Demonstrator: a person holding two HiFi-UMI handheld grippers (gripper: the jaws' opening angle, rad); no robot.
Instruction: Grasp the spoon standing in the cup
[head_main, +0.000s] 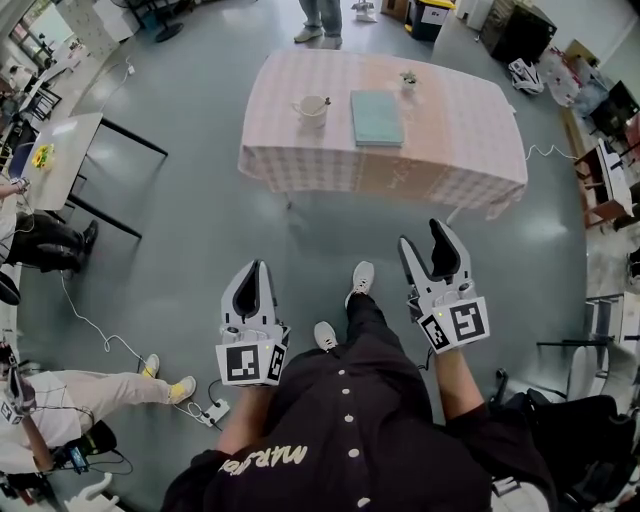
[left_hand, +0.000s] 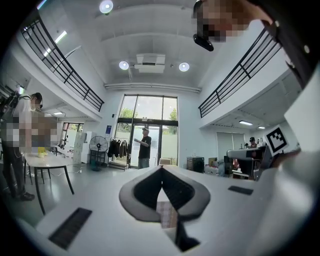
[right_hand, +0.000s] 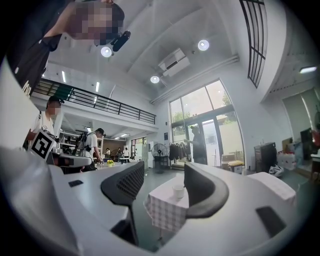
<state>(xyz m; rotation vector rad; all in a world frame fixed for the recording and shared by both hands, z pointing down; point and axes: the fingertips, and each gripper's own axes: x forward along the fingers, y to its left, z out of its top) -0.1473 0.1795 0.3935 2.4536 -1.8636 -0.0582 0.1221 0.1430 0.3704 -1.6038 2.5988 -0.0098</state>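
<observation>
In the head view a white cup (head_main: 310, 108) stands on the left part of a checked-cloth table (head_main: 450, 150) far ahead of me, and the spoon (head_main: 324, 100) shows only as a small handle at its rim. Both grippers are held low over the floor, well short of the table. My left gripper (head_main: 262, 264) is shut, its tips meeting (left_hand: 161, 168) with nothing between them. My right gripper (head_main: 422, 233) is open and empty. In the right gripper view the cup (right_hand: 178, 190) and table (right_hand: 162, 210) show small between the spread jaws (right_hand: 164, 166).
A green book (head_main: 376, 117) and a small plant (head_main: 408, 78) also lie on the table. A person (head_main: 320, 20) stands beyond it. A side table (head_main: 60, 150), seated people and a floor cable with power strip (head_main: 212, 410) are at the left, and chairs (head_main: 600, 190) are at the right.
</observation>
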